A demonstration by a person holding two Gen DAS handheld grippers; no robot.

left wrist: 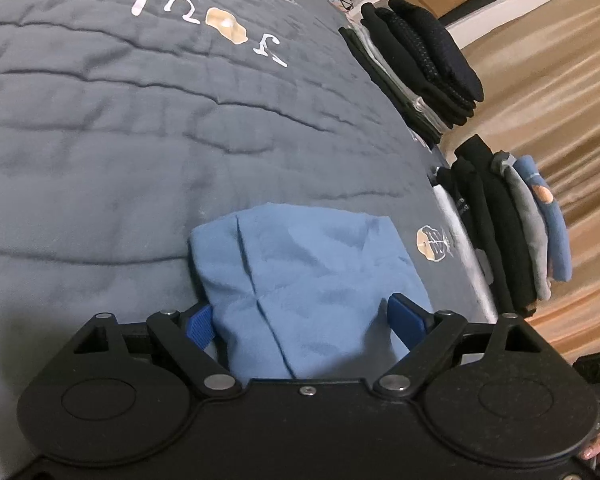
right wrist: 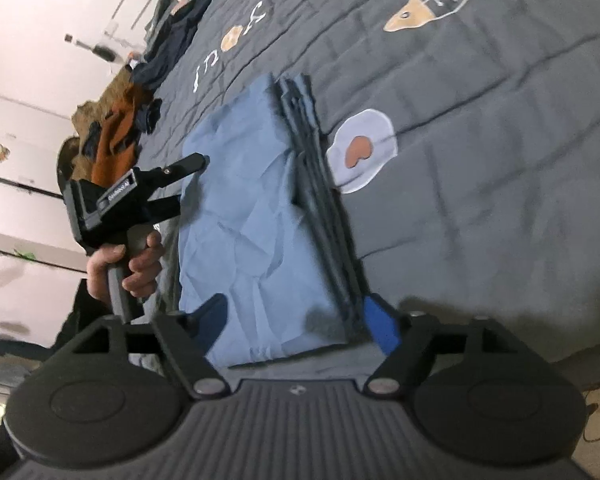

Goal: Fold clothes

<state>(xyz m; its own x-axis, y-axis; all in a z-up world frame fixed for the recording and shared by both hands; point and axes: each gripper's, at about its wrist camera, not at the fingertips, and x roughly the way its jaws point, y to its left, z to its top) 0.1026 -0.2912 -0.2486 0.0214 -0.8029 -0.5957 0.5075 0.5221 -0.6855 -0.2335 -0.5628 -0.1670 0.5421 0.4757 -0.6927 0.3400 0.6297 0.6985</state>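
Left gripper [left wrist: 304,320]: fingers spread wide, blue pads either side of the blue garment [left wrist: 300,272], cloth lying between them but not pinched as far as the left wrist view shows. Right gripper [right wrist: 296,324]: likewise wide open, the near edge of the same garment [right wrist: 252,208] running between its pads, nothing clamped. Garment lies flat on the grey quilt [left wrist: 120,140], already doubled into a long panel; darker layered edges show along the right gripper's right-hand side. Ahead and to the right of the left gripper, two stacks of folded clothes [left wrist: 420,64] sit at the quilt's edge. Beyond the left gripper, as seen from the right wrist, a heap of unfolded clothes [right wrist: 116,136]. Judgement: the step in hand is taking hold for the next fold. To do it well, close each pair of pads on all layers at once, near matching corners, so the stack does not shear; lift both ends level, carry the edge over squarely to meet the far edge, then release and press out the creases visible mid-panel
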